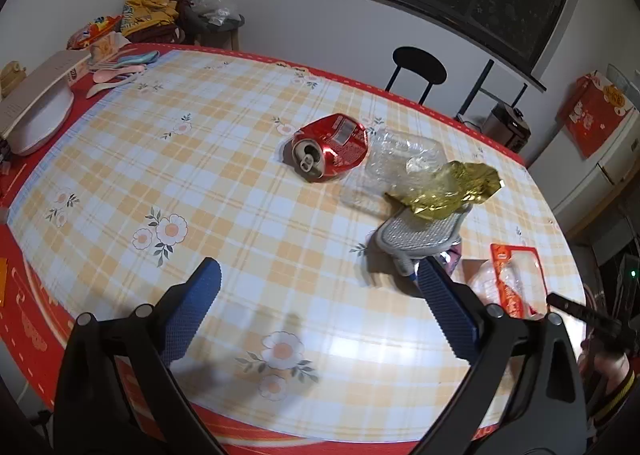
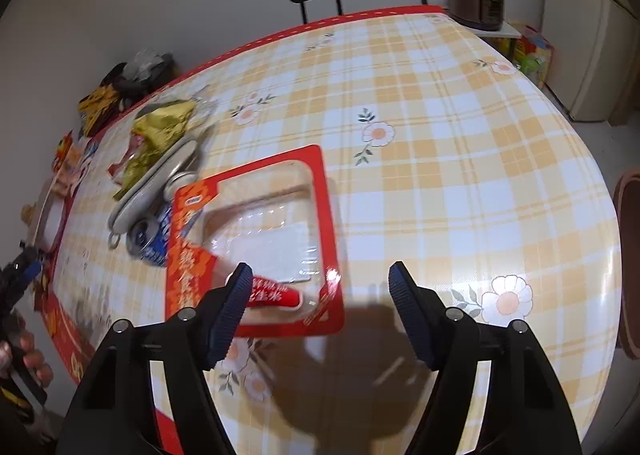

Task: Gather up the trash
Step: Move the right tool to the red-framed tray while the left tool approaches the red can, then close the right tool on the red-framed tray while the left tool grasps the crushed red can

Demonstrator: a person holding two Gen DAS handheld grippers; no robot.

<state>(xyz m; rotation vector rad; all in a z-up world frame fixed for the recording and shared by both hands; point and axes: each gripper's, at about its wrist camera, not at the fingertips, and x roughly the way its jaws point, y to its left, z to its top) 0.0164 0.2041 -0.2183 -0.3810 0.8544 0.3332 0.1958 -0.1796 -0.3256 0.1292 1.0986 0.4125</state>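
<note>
I find the trash gathered in one loose cluster on the checked tablecloth point(image 1: 240, 183), which I judge convenient for picking piece by piece. From the left wrist view, a crushed red can point(image 1: 330, 145) lies on its side with its opening toward me; just beside it sits a crumpled clear plastic tray point(image 1: 394, 159), and a gold wrapper point(image 1: 448, 191) rests on top of a grey mesh pad point(image 1: 420, 233), overlapping the tray's edge. A red-framed package point(image 1: 516, 279) lies nearer the table edge, apart from the can. My left gripper point(image 1: 320, 279) hovers above bare cloth short of the cluster, tilted downward, with its jaws spread wide and holding nothing. From the right wrist view, my right gripper point(image 2: 320, 279) is angled down over the near end of the same red-framed package point(image 2: 256, 239), jaws also wide apart and empty; the left finger overlaps the package's near corner, though I cannot tell whether it touches. A blue can point(image 2: 154, 239) lies partly under the package's far side. This view is blurred at left. I judge the package to be the first item to be taken, and no receptacle is visible.
</note>
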